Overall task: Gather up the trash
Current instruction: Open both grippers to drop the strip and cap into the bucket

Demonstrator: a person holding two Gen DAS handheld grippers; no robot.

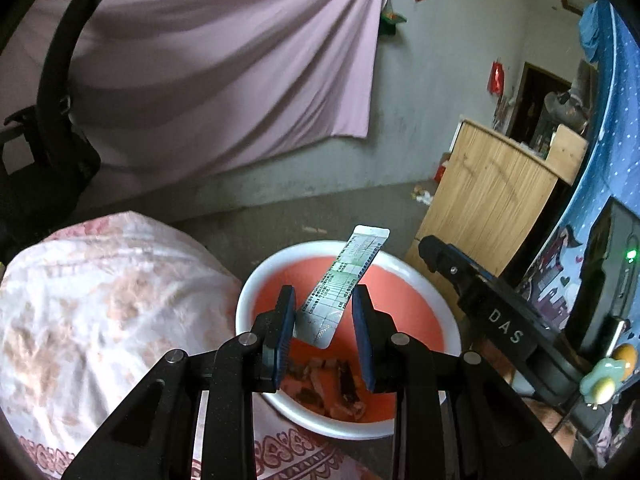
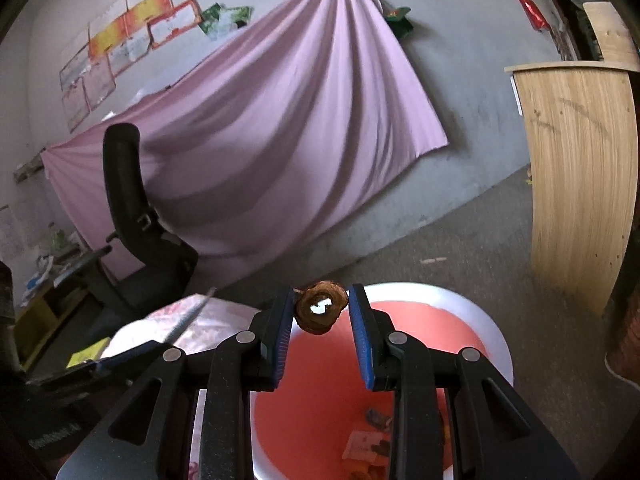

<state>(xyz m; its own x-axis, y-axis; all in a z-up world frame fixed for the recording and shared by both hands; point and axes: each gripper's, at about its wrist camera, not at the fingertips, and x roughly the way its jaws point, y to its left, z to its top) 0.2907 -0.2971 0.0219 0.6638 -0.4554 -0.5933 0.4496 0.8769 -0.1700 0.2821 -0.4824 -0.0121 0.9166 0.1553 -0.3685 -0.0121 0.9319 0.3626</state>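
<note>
In the left wrist view my left gripper (image 1: 324, 312) is open, with a white printed sachet wrapper (image 1: 344, 284) standing loose between its blue pads above a white basin with a red inside (image 1: 408, 292). Brown scraps (image 1: 328, 384) lie in the basin. My right gripper's arm (image 1: 480, 304) reaches in from the right. In the right wrist view my right gripper (image 2: 320, 312) is open; a brown ring-shaped peel (image 2: 320, 306) touches its left pad above the basin (image 2: 472, 320). Paper and scraps (image 2: 372, 440) lie on the basin floor. The left gripper (image 2: 132, 356) shows at the left with the wrapper edge-on.
A table with a pink floral cloth (image 1: 100, 312) stands left of the basin. A black office chair (image 2: 136, 216) is behind it, before a pink sheet (image 2: 280, 120) on the wall. A wooden cabinet (image 2: 580, 180) stands at the right on the grey floor.
</note>
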